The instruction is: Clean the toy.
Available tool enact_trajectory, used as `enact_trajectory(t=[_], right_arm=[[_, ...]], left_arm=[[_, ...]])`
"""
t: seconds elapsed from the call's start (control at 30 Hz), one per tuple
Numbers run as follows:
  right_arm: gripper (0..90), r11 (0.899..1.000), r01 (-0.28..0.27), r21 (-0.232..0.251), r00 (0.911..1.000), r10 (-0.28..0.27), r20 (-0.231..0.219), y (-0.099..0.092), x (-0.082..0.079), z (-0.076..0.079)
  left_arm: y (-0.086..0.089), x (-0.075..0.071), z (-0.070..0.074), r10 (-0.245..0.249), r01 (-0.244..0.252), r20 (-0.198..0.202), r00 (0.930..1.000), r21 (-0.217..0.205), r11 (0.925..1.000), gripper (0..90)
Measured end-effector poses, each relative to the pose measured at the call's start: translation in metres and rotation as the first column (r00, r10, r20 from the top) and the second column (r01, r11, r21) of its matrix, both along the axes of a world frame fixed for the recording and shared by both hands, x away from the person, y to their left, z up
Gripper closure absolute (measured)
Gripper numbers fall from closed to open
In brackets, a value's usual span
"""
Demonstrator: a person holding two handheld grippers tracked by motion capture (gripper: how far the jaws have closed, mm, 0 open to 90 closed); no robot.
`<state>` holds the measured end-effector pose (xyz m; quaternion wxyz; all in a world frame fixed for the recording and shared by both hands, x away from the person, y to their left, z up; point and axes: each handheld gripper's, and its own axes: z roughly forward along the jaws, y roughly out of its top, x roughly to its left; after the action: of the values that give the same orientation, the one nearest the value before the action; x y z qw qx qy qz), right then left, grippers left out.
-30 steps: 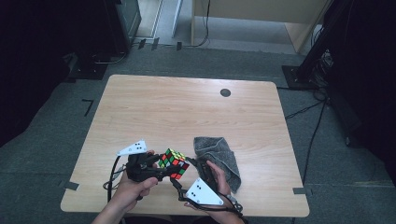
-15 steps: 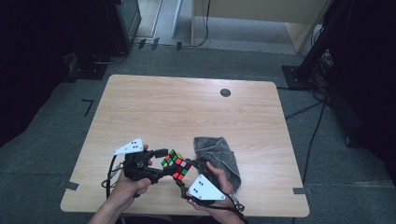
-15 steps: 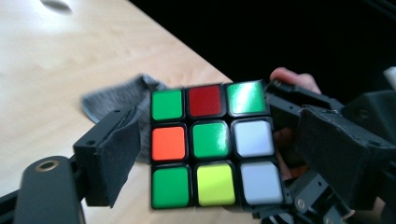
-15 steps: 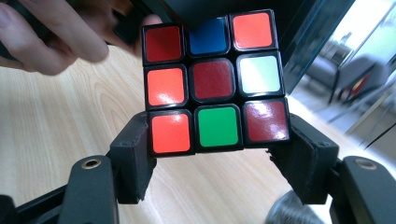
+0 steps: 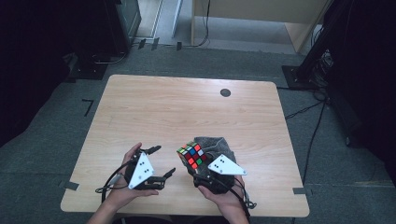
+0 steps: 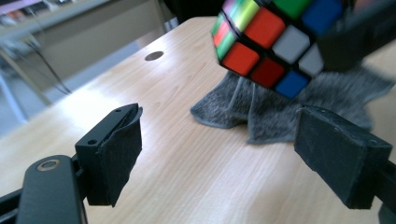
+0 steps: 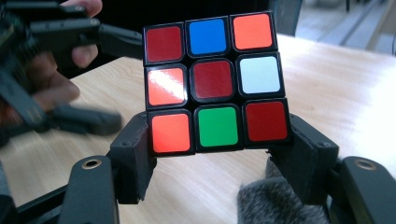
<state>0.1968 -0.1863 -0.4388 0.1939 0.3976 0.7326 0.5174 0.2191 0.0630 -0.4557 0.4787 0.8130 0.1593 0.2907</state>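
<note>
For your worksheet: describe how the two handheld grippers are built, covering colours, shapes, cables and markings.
Each gripper, left gripper and right gripper, is a black frame with two blocky black jaws faced with dark pads. On top sits a pale three-cornered plate marked with small dark dots. A black cable trails from the left one.

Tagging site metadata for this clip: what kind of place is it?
Probably a lab or data-collection room, not a home. A bare wooden table stands on grey carpet, dark stand bases and cables ring it, and tape marks are stuck to the floor. The puzzle cube and grey cloth look like staged props.
</note>
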Motion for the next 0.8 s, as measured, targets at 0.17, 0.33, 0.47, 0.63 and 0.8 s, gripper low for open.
enact_trajectory(t=[0.17, 0.33, 0.47, 0.63, 0.8], right_arm=[[34.8, 1.0, 0.013, -0.005, 0.9966, -0.013, -0.081, 0.015, -0.006, 0.006], [34.7, 1.0, 0.015, -0.017, 0.9913, -0.017, -0.13, 0.029, -0.011, 0.004], [34.6, 1.0, 0.011, 0.018, 0.9877, -0.008, -0.156, 0.031, -0.01, 0.003], [34.4, 0.996, -0.045, 0.076, 0.9631, 0.064, -0.262, 0.031, -0.003, -0.004], [21.1, 0.98, -0.079, 0.182, 0.958, 0.125, -0.258, 0.011, 0.006, 0.0]], left_arm=[[-0.015, -0.01, -0.005, -0.029, 0.025, 0.061, 0.9977, 0.06, 0.9979, 14.0], [-0.022, -0.016, -0.006, -0.041, 0.034, 0.093, 0.9949, 0.074, 0.9967, 14.4], [-0.024, -0.016, -0.009, -0.056, 0.047, 0.094, 0.994, 0.089, 0.9949, 17.6], [-0.026, -0.016, -0.011, -0.072, 0.064, 0.09, 0.9933, 0.095, 0.9934, 31.0], [-0.012, -0.007, -0.011, -0.064, 0.063, 0.015, 0.9978, 0.056, 0.9964, 33.4]])
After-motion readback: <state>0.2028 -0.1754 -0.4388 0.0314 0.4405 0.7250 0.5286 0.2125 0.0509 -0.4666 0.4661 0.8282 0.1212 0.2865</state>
